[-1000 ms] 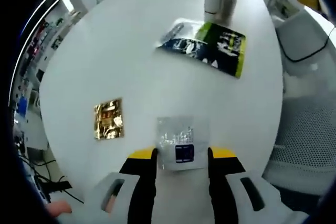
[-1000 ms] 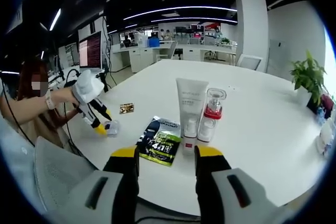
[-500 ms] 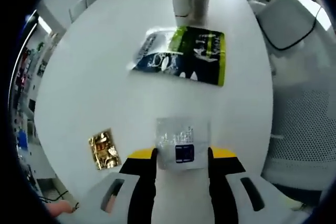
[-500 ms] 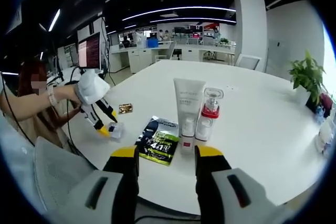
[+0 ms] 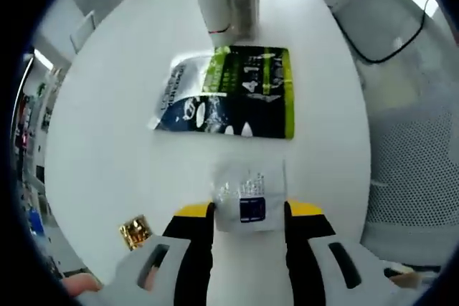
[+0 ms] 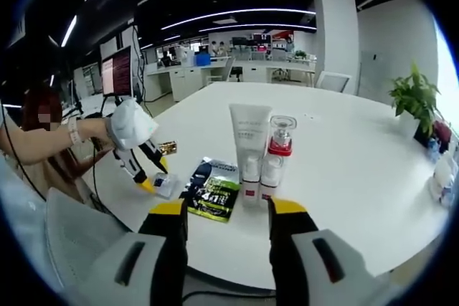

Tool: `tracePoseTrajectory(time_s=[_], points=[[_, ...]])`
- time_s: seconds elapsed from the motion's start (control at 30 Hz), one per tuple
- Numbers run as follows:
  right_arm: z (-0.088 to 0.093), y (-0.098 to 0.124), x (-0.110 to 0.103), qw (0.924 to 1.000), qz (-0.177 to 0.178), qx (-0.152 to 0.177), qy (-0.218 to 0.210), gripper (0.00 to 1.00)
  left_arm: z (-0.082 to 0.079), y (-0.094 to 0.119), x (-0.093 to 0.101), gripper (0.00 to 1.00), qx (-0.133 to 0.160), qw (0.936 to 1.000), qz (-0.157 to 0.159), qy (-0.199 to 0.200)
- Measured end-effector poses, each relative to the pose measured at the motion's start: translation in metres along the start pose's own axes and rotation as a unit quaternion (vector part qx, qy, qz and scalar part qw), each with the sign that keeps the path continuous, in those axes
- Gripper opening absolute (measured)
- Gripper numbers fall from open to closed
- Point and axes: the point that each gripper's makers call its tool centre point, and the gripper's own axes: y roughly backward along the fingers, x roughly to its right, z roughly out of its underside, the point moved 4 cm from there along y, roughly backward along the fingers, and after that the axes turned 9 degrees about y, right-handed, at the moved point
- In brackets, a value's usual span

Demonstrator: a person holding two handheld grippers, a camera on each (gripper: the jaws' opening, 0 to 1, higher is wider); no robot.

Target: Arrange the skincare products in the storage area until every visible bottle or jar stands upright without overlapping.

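Left claw (image 5: pixel 249 209) closed on a clear sample sachet (image 5: pixel 248 195) just above the white table (image 5: pixel 107 105), near its edge. Beyond it lies a green-and-dark sachet (image 5: pixel 233 92); farther off, a white tube (image 6: pixel 247 152) and a red-collared pump bottle (image 6: pixel 275 155) stand upright, touching. Right claw (image 6: pixel 227 213) open, empty.

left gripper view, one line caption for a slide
Left gripper holds a clear sachet near the green pouch.
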Motion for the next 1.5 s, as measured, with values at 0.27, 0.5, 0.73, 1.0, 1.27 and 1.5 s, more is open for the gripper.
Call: tracePoseTrajectory(time_s=[0.27,0.5,0.73,1.0,1.27,1.5], points=[[0.002,0.002,0.001,1.0000,0.004,-0.003,-0.006,0.49,-0.004,-0.006,0.003,0.36,-0.013,0.9996,0.006,-0.026],[0.006,0.002,0.002,0.9999,0.009,-0.011,-0.005,0.53,-0.006,-0.008,0.005,0.36,-0.014,0.9995,0.014,-0.024],[0.006,0.000,0.002,0.9999,0.007,-0.011,-0.007,0.54,-0.007,-0.010,0.006,0.36,-0.015,0.9992,0.017,-0.034],[0.008,0.000,0.002,0.9998,0.002,-0.017,-0.006,0.55,-0.008,-0.012,0.002,0.43,-0.017,0.9993,0.021,-0.026],[0.007,0.000,0.002,0.9998,0.001,-0.019,-0.003,0.56,-0.006,-0.012,0.002,0.51,-0.017,0.9992,0.026,-0.025],[0.006,-0.003,-0.002,0.9997,-0.010,-0.024,0.001,0.61,-0.004,-0.009,0.006,0.54,-0.008,0.9995,0.023,-0.021]])
